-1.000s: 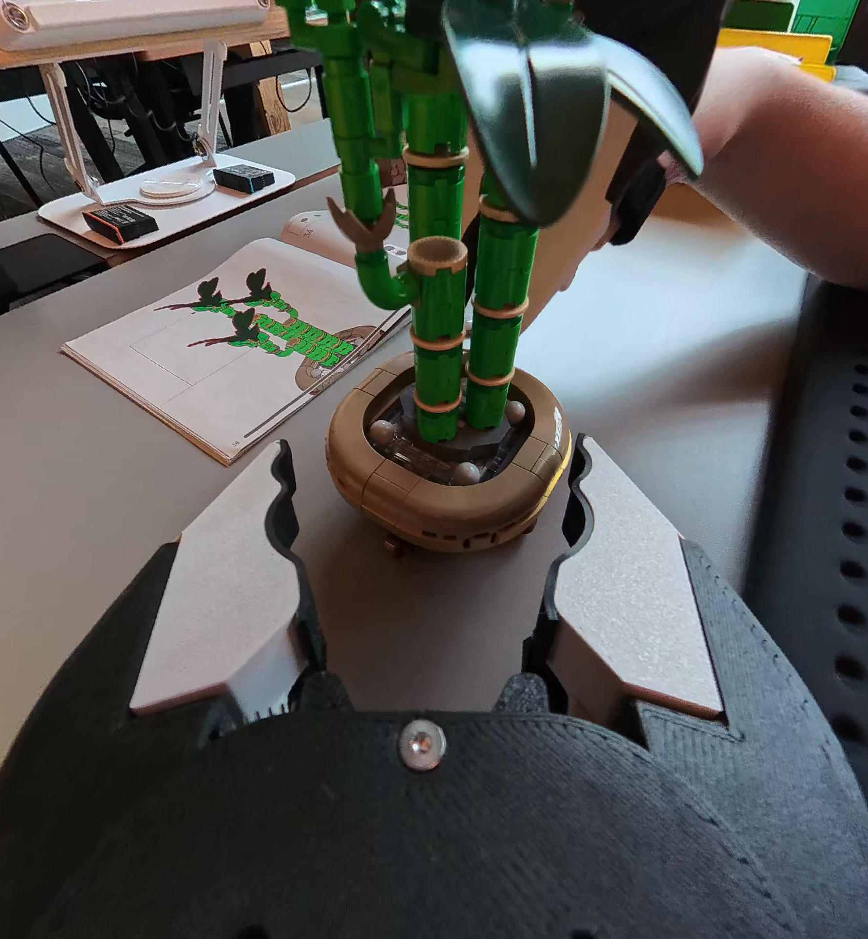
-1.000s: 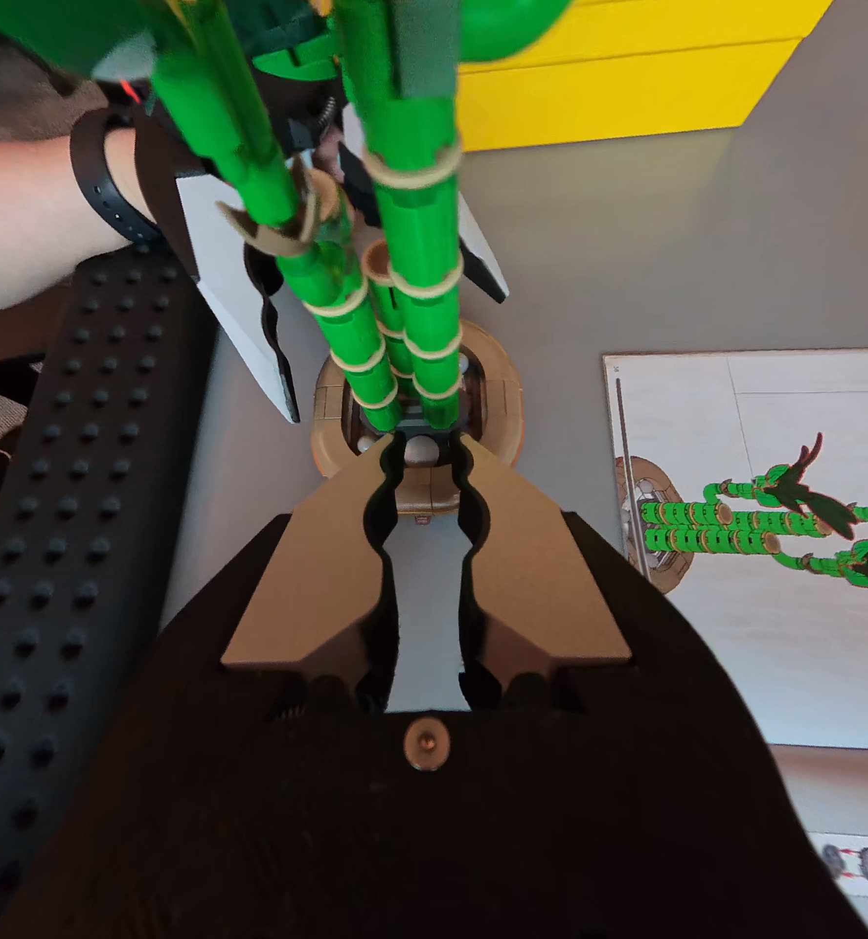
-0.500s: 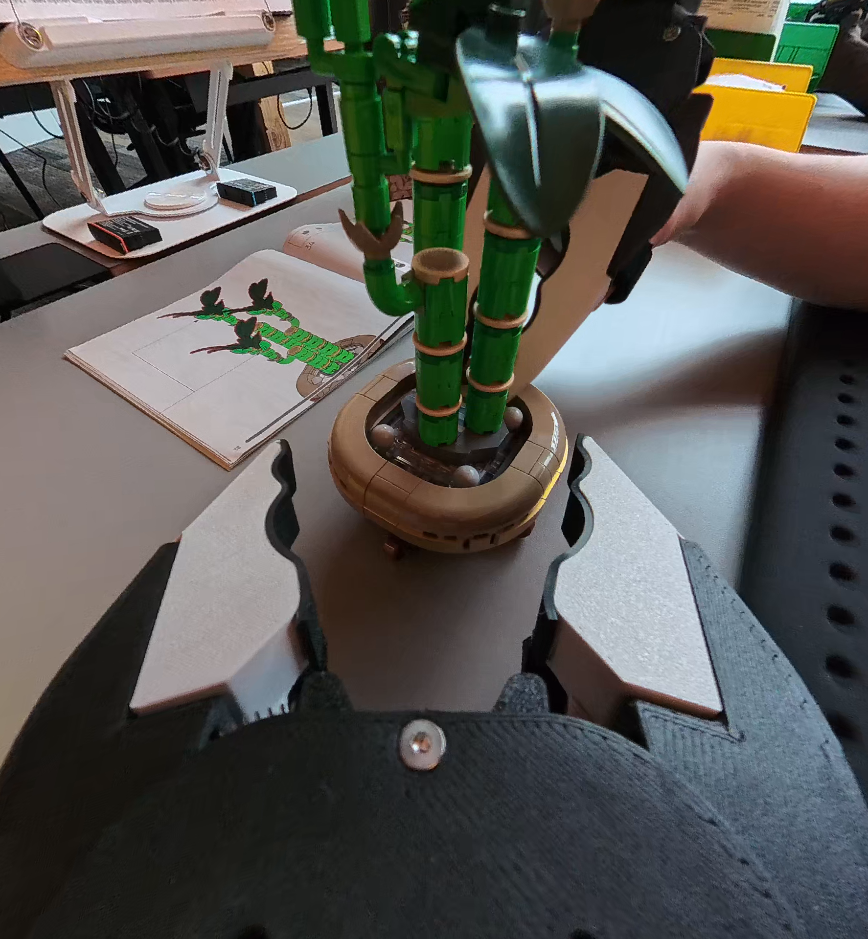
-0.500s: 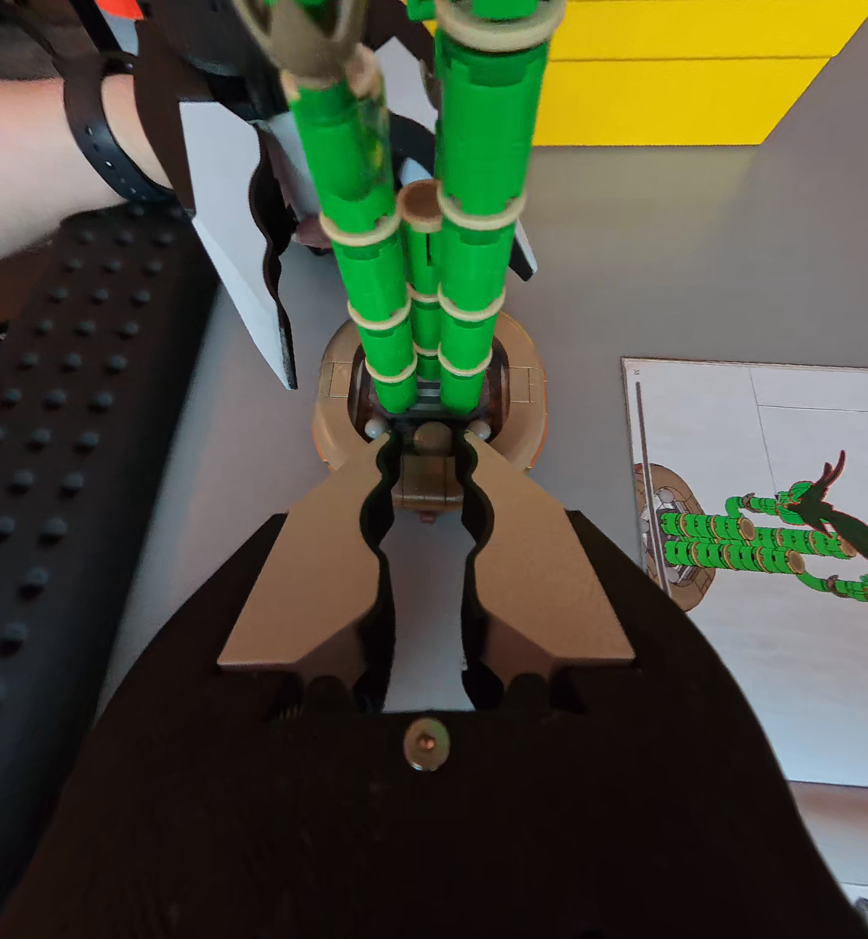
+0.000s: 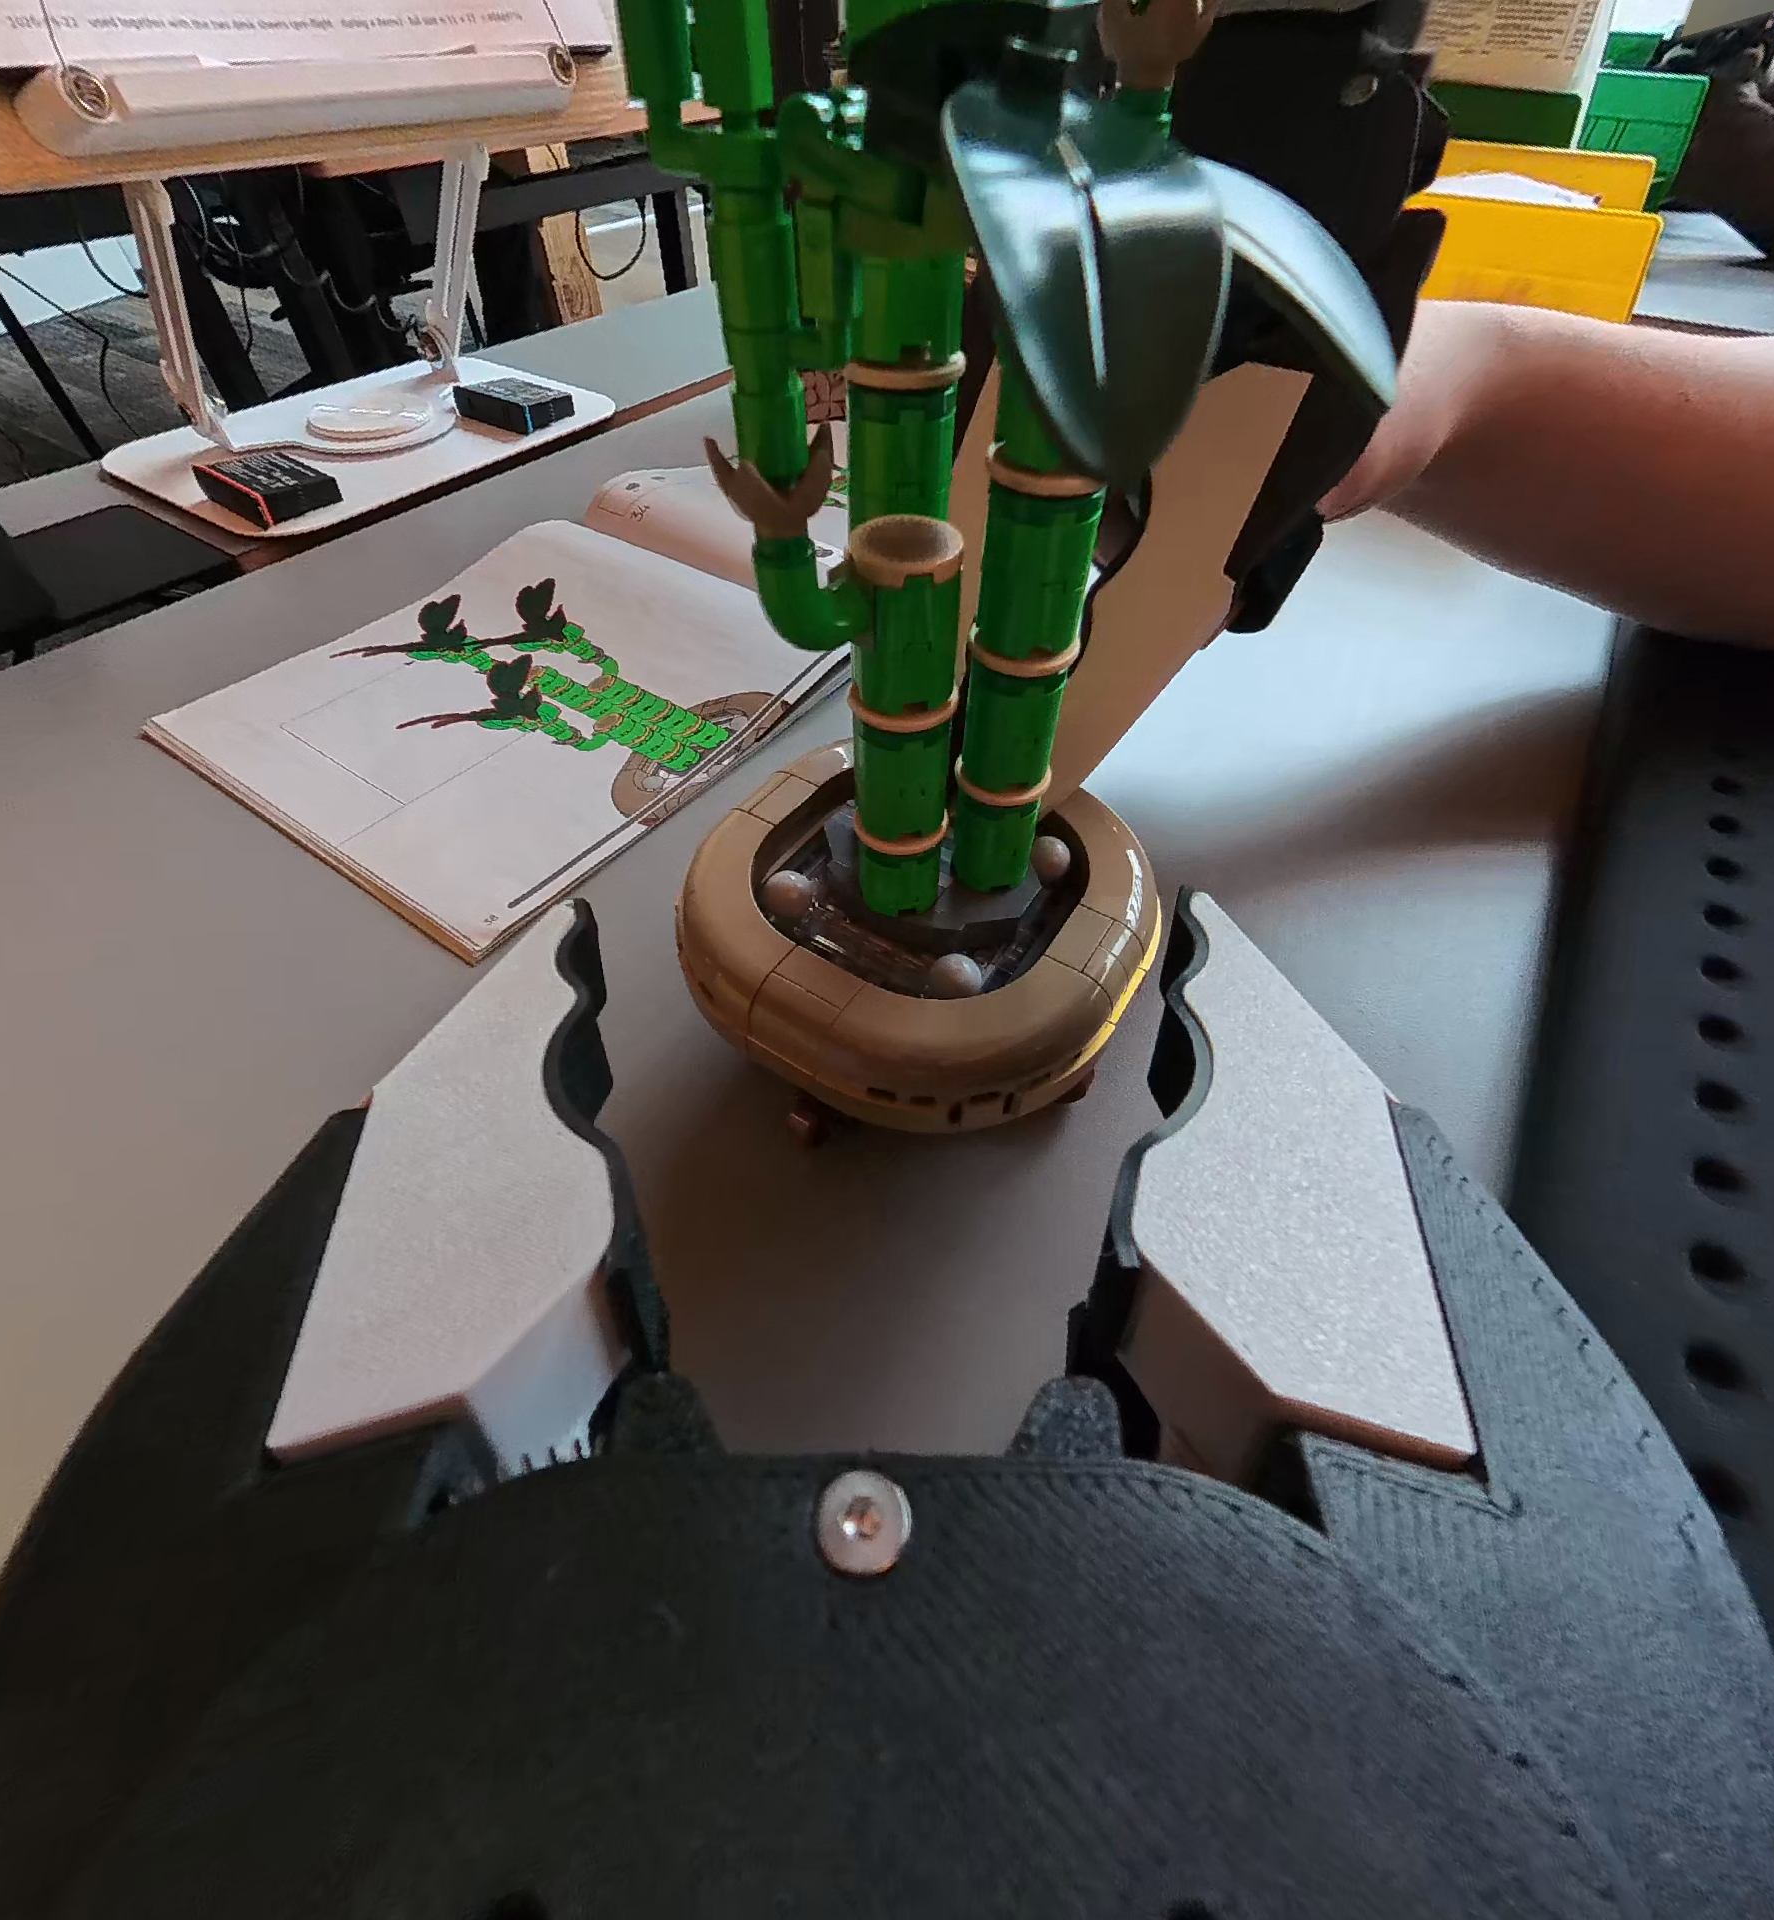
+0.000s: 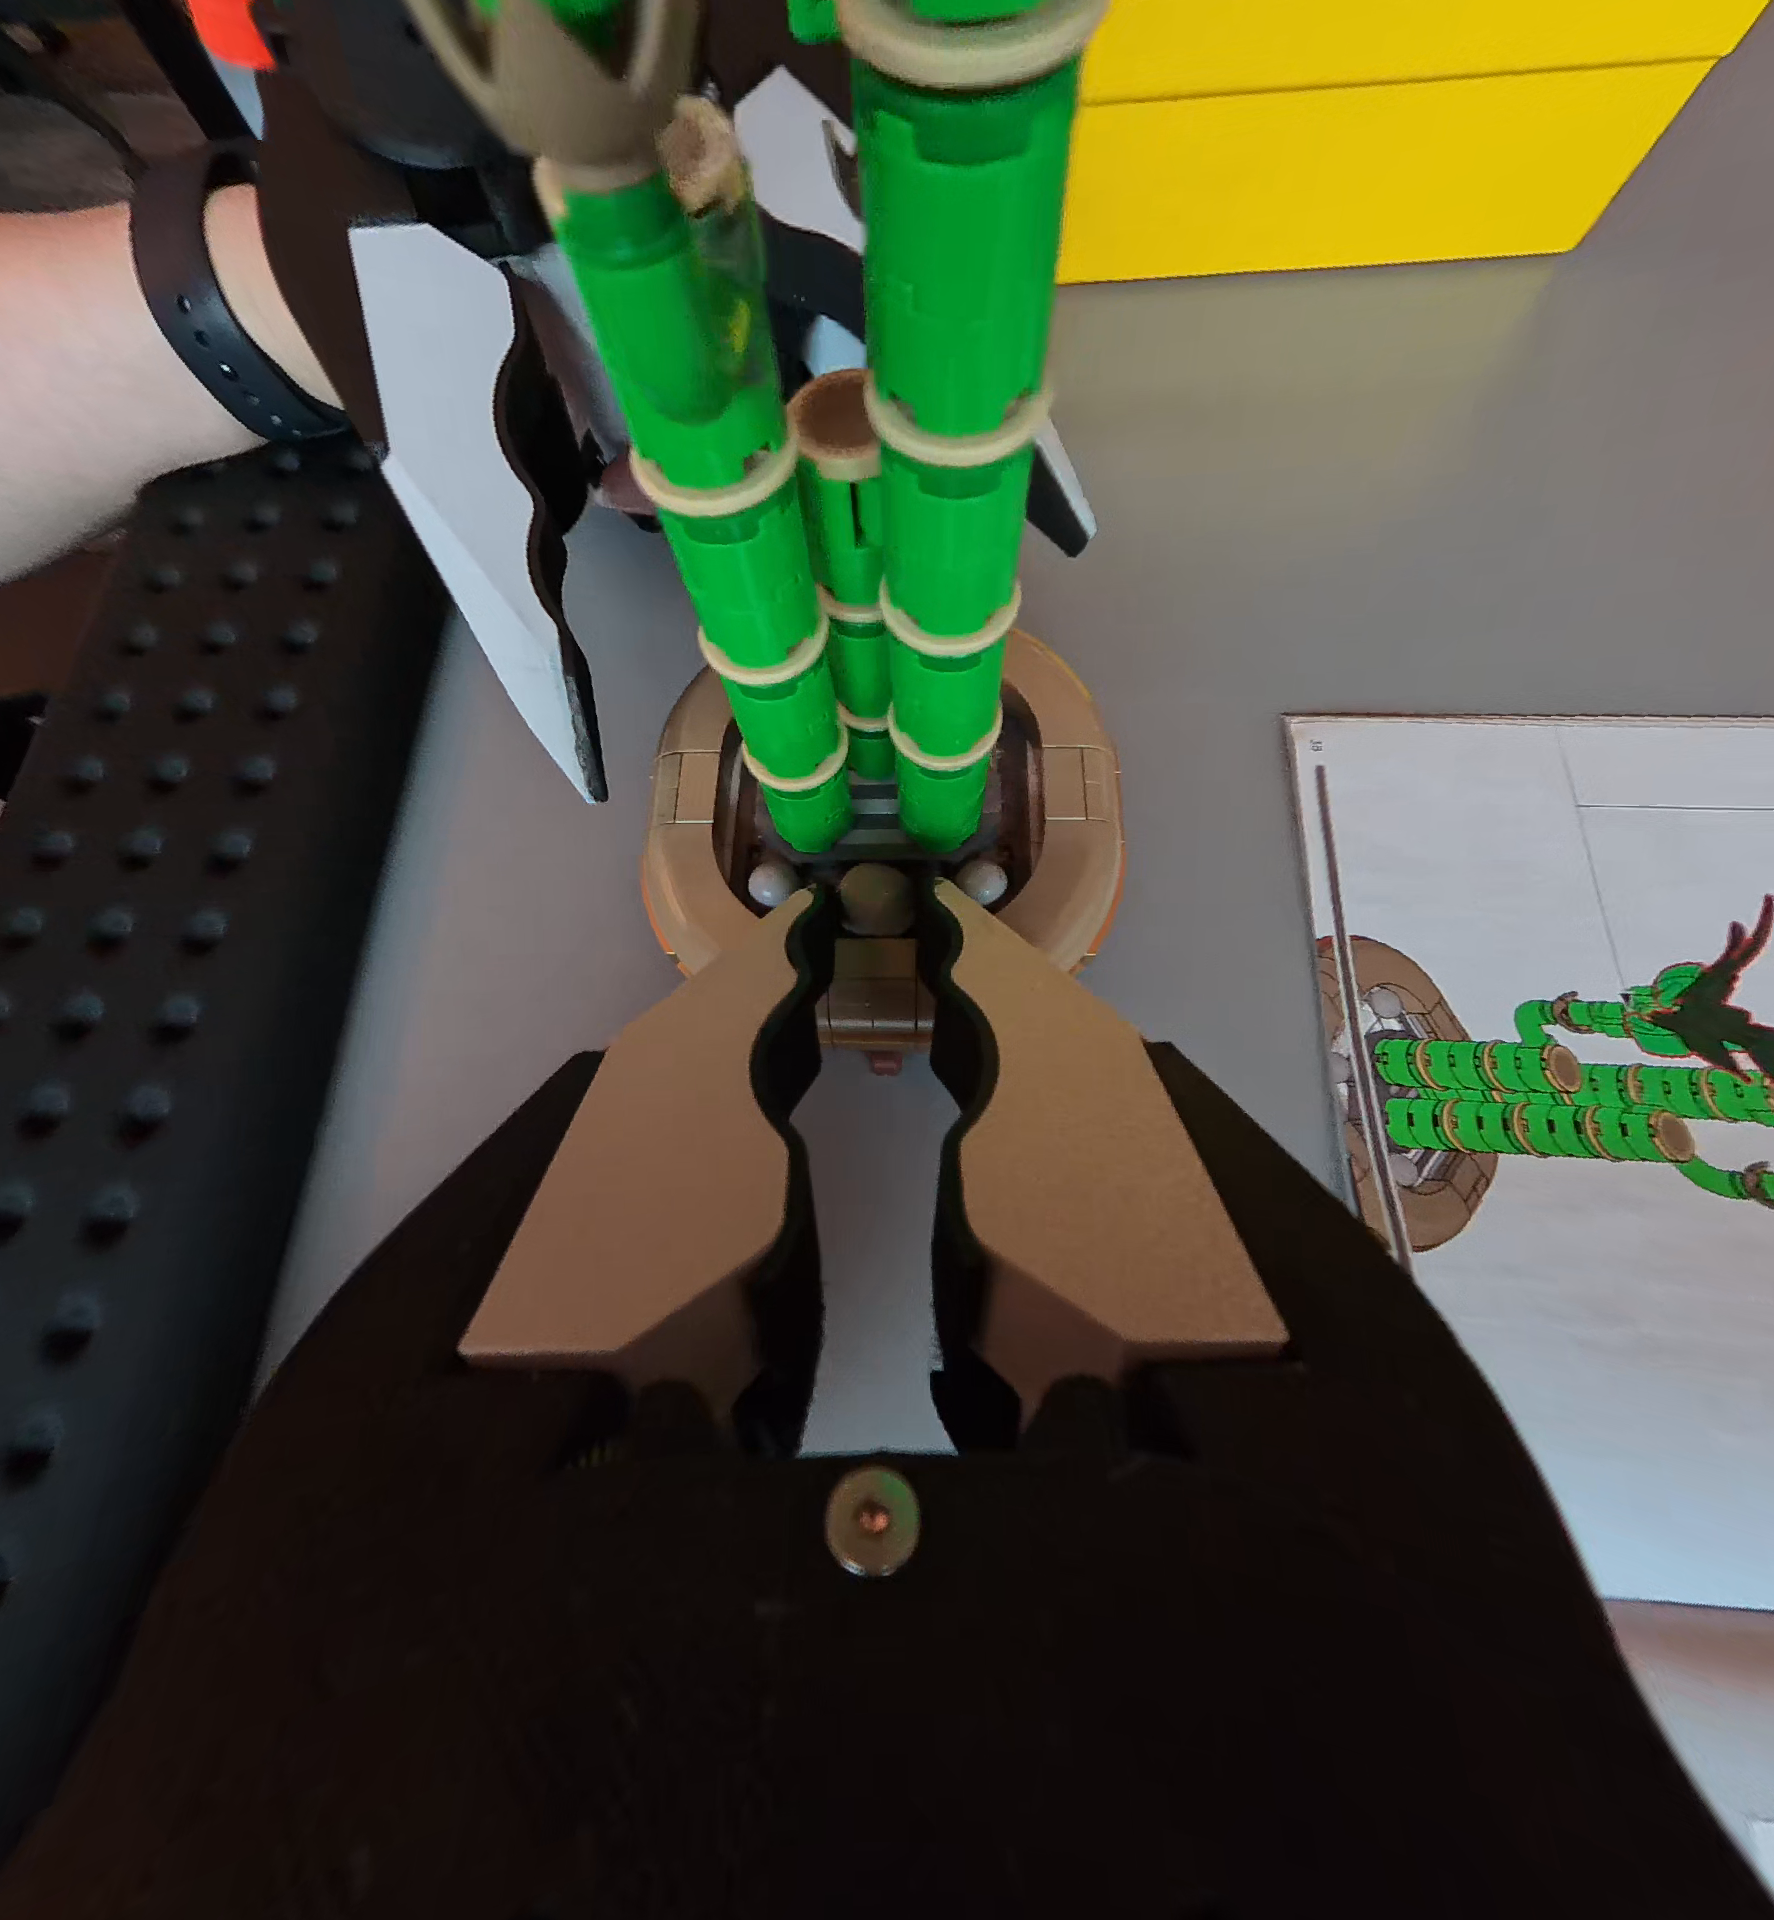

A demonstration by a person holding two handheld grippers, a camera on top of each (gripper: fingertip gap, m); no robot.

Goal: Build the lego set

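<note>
Since a second ago, right gripper (image 6: 872, 914) has slid lower along the green brick-built bamboo plant in its tan rounded pot (image 5: 919, 997), fingers narrowly parted astride a grey pebble stud. Left gripper (image 5: 878, 935): fingers spread wide, flanking pot, apart. Advice: brace pot first. Clearance: open instruction booklet (image 5: 509, 727) near; studded black mat (image 6: 135, 883) beside; grey tabletop (image 5: 135, 1039) open elsewhere.

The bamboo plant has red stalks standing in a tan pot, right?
Not quite. The left wrist view shows the stalks are green with tan rings, not red. They do stand in the tan pot.
</note>
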